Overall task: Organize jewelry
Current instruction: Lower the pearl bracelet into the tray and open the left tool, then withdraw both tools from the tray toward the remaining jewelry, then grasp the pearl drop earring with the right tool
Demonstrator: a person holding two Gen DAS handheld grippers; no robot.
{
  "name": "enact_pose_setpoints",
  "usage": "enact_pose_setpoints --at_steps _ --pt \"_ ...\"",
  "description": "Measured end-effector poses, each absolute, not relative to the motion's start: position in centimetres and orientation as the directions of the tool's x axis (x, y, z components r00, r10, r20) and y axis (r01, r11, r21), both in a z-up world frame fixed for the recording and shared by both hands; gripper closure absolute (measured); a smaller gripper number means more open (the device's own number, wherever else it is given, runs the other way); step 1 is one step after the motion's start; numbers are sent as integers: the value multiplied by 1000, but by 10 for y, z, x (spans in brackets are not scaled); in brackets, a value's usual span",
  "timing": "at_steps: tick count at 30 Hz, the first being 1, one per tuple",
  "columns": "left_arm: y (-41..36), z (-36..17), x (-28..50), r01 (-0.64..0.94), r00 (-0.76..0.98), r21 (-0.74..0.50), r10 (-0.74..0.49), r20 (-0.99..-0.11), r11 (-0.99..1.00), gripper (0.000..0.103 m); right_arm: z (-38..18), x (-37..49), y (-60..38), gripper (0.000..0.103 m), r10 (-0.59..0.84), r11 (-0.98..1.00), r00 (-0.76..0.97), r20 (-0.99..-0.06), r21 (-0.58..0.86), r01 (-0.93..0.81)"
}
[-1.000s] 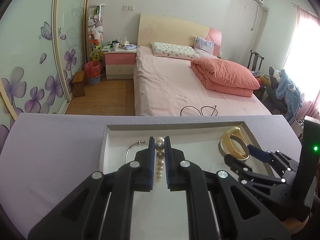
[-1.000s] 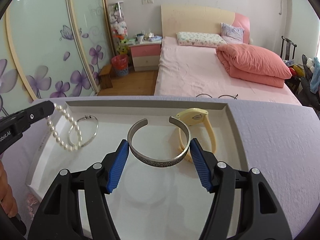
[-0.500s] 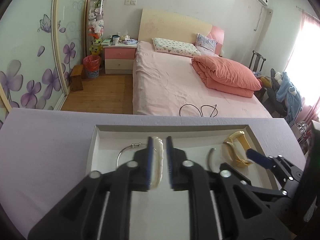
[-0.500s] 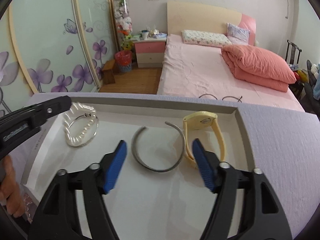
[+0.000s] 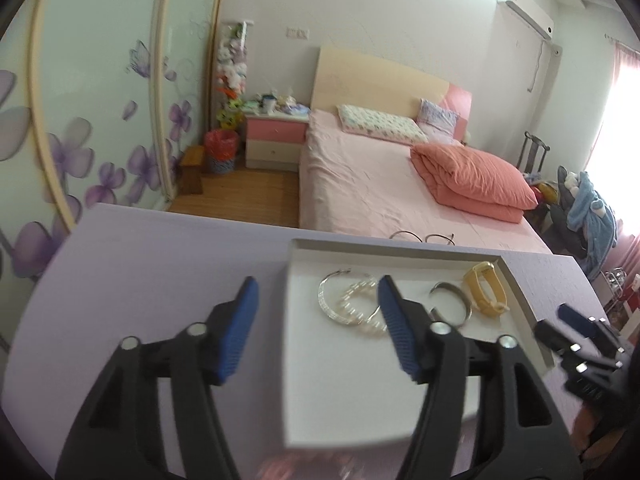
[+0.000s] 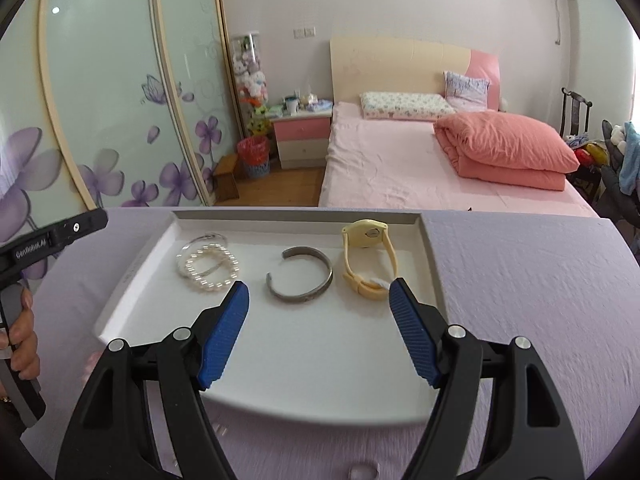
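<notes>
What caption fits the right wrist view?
Open right claw above white tray holding pearl bracelet, silver cuff, yellow watch.

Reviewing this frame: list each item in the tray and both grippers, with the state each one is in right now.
left gripper: jaws opening, nothing between them
right gripper: open, empty
pearl bracelet: lying in the tray, overlapping the thin silver bangle
thin silver bangle: lying flat, partly under the pearls
silver cuff: lying flat, apart from the others, gap facing left
yellow watch: on its side, strap looped
white tray: on the purple cloth
</notes>
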State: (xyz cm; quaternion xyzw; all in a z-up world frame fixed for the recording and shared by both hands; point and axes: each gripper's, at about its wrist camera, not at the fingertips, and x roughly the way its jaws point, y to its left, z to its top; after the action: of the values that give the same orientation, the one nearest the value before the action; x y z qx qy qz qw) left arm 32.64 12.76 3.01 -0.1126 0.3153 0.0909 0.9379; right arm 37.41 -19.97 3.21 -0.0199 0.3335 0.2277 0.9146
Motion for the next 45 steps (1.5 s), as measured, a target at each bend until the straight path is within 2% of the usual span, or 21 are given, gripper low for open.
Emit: enact_pose_setpoints --at_steps 8,13,18,26,35,40,45 --pt "124 28 219 -267 806 -104 163 -568 958 20 42 288 -228 29 446 881 705 -552 131 -455" --pt "112 15 170 -252 814 -94 159 -559 963 13 31 249 -236 29 437 886 709 -554 127 -447" --pt "99 2 139 -236 813 -74 155 -561 969 7 7 222 -242 29 419 890 690 -590 119 -439" --pt "79 -11 122 -206 809 -48 143 -571 977 7 -26 204 -240 30 392 891 618 -682 113 -440" --pt "77 -13 124 -203 802 -43 141 -580 978 7 -51 206 -227 57 340 890 538 -772 80 -448" --pt "77 -17 127 -207 791 -43 141 -595 977 7 -50 205 -225 67 325 891 548 -771 55 -451" --pt "80 -23 130 -211 780 -48 139 -610 976 7 -50 203 -221 73 321 889 555 -768 42 -457"
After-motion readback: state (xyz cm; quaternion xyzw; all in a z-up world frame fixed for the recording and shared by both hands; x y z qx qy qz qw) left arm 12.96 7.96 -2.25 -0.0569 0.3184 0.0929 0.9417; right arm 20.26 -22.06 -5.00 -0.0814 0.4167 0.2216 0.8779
